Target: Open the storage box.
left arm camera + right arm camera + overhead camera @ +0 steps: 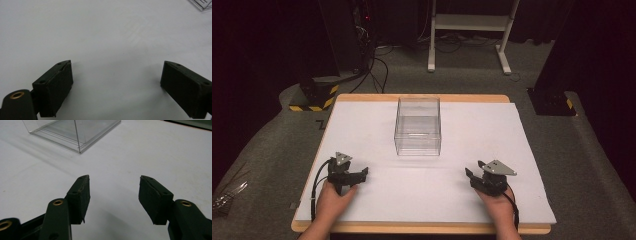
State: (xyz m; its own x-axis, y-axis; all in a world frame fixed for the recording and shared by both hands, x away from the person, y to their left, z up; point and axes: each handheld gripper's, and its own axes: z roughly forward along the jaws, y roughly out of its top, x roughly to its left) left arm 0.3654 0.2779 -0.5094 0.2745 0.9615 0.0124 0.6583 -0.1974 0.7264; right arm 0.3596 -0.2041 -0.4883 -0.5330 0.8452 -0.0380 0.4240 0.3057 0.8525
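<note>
I see one left gripper (362, 174) low on the white table (377, 200), jaws spread wide, gripping nothing. One clear plastic box (418, 126), square-walled, open-topped, apparently empty, stands mid-table toward the far edge, well apart from both grippers. One right gripper (470, 175), jaws moderately parted, likewise holds nothing.

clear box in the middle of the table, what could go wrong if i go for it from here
The clear box looks empty and light, standing loose on the white sheet, so a one-sided push may slide or tip it. Its walls are transparent and hard to see, so an open jaw of the left gripper or right gripper could clip an edge. Thin walls might also flex or slip from a pinch.
</note>
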